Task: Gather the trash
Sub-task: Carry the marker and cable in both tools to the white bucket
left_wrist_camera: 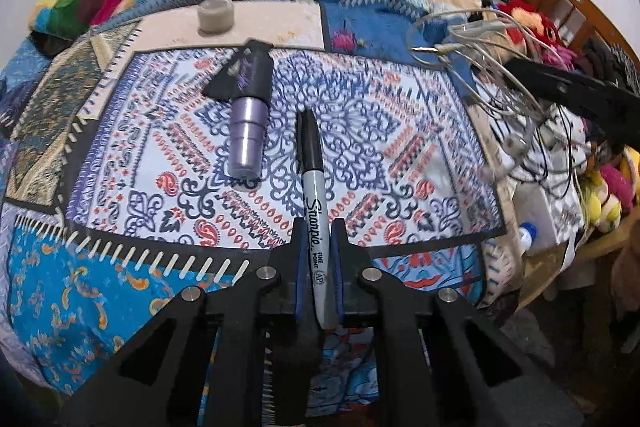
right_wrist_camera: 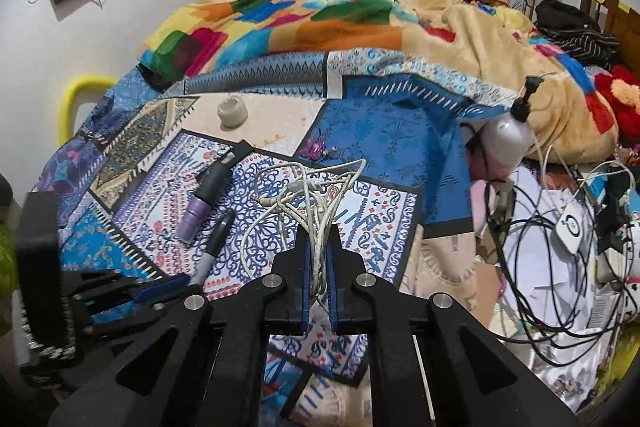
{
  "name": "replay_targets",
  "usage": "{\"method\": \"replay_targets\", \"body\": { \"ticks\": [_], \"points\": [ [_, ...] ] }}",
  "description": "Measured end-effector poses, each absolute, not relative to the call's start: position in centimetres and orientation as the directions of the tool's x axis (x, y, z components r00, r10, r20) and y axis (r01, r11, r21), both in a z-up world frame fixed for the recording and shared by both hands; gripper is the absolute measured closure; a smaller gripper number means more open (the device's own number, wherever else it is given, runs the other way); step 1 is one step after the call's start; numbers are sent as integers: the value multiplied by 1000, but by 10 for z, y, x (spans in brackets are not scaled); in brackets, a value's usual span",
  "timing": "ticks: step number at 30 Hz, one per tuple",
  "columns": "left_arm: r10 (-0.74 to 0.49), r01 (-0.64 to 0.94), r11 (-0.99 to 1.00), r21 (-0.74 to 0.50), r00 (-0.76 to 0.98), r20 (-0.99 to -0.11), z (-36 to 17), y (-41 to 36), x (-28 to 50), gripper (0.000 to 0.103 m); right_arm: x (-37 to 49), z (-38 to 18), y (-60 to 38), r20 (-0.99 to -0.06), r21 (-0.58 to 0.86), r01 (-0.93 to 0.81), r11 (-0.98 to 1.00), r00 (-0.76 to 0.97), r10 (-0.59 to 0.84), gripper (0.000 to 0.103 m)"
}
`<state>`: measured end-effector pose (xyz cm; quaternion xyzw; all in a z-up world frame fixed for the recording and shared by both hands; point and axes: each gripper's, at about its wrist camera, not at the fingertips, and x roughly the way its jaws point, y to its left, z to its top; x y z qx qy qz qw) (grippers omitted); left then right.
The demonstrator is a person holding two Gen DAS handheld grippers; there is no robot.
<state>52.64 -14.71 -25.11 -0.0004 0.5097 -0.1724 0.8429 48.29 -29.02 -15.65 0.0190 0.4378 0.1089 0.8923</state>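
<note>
I have both tongs loaded: my left tongs point(left_wrist_camera: 314, 227) pinch a black marker point(left_wrist_camera: 316, 223) along its barrel, cap pointing away, so it cannot roll off the bed point(left_wrist_camera: 80, 287). My right tongs point(right_wrist_camera: 319, 239) are pressed together on a tangle of white cable point(right_wrist_camera: 308, 195), gripped where the strands bunch so the loops hang as 1 bundle. Beyond the marker, a purple tube point(left_wrist_camera: 246, 131) lies on the patterned sheet, likely next. Farther back stands a small jar point(left_wrist_camera: 215, 15), with the rumpled blanket point(right_wrist_camera: 280, 15) behind it.
</note>
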Motion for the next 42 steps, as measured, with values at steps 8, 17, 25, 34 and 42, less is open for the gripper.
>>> {"method": "replay_targets", "body": {
  "ticks": [8, 17, 25, 34, 42],
  "points": [
    [-299, 245, 950, -194, 528, -795, -190, -127, 491, 93, 457, -115, -290, -739, 126, -200, 972, 635, 226, 97],
    [-266, 199, 964, -179, 643, -718, -120, -87, 436, 93, 415, -62, -263, -669, 116, -263, 958, 692, 271, 97],
    [-212, 144, 977, -157, 724, -656, -73, -34, 373, 93, 380, -32, -222, -627, 106, -337, 935, 708, 326, 97],
    [-121, 55, 991, -124, 771, -625, -55, 29, 311, 93, 339, -21, -164, -613, 102, -438, 893, 680, 403, 97],
    [-41, -45, 992, -118, 772, -635, -62, 88, 260, 93, 305, -29, -101, -633, 102, -536, 838, 614, 471, 97]
  ]
}}
